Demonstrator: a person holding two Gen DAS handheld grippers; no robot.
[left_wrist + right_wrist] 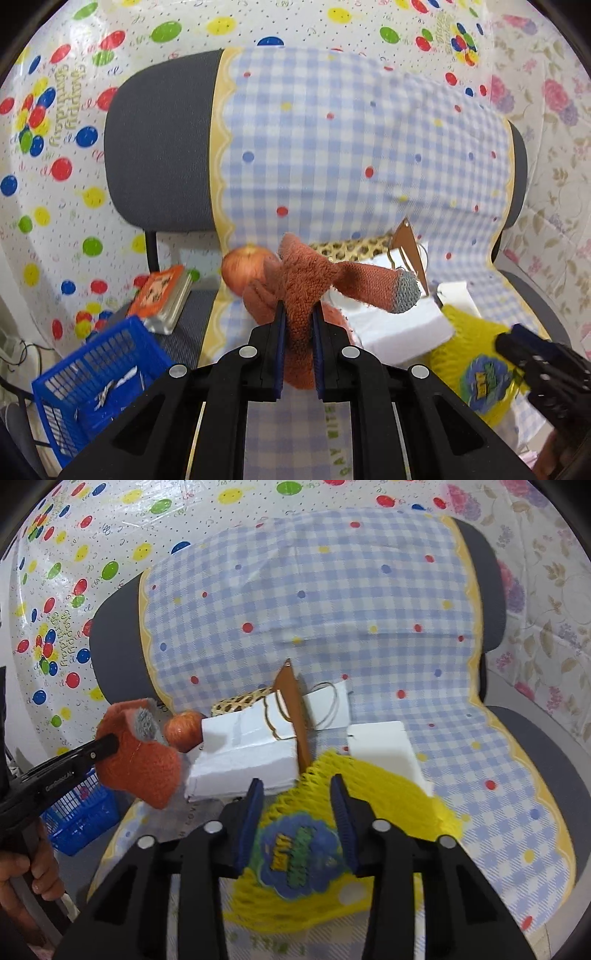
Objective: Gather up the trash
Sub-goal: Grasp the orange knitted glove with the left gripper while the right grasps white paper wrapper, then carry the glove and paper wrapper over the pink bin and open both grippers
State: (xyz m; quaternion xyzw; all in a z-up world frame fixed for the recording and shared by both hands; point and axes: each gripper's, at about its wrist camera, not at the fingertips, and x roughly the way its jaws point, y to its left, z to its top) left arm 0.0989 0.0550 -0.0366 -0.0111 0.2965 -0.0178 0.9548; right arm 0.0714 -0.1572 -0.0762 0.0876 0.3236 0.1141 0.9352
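Observation:
My left gripper (298, 310) is shut on an orange fuzzy sock (314, 284) with a grey toe, held above the chair seat. In the right wrist view that sock (144, 768) hangs at the left from the left gripper (107, 744). My right gripper (297, 786) stands open low over a yellow foam net (388, 805) with a blue label. The net lies on the seat between and under its two fingers and spreads past them to the right. The left wrist view has the yellow net (465, 332) at lower right, with the right gripper (517, 339) coming in over it.
A chair draped in a blue checked cloth (332, 609) carries white foam blocks (247, 760), a brown paper piece (291, 701), a woven basket (236, 703) and a round orange fruit (183, 729). A blue plastic basket (99, 365) sits low left, beside an orange packet (162, 291). A hand (22, 878) holds the left gripper.

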